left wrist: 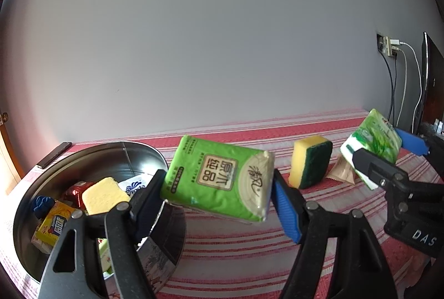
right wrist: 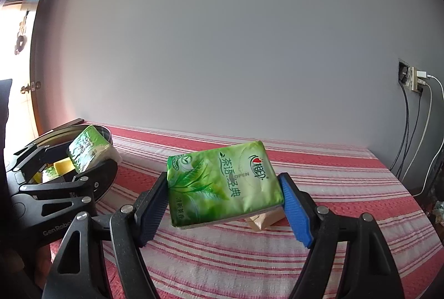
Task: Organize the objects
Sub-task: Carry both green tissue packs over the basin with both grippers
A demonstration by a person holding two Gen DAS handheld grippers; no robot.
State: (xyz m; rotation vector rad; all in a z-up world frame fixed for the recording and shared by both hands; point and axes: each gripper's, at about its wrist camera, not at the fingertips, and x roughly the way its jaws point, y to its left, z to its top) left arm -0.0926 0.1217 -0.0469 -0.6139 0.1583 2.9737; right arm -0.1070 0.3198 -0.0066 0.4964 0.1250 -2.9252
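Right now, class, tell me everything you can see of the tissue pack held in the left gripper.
The tissue pack is a soft rectangular packet in glossy bright-green plastic wrap, with a beige label panel of printed characters and a pale round emblem towards one end. It looks sealed and full. It is lifted clear of the striped tablecloth, tilted, clamped at its two short ends by the left gripper. It hangs just beside the rim of the metal basin; nothing else touches it.

There were two green tissue packs [left wrist: 219, 179] [right wrist: 222, 185], two yellow sponges [left wrist: 309, 163] [left wrist: 104, 195], one round metal tin [left wrist: 138, 157], and one beige sachet [left wrist: 342, 174]
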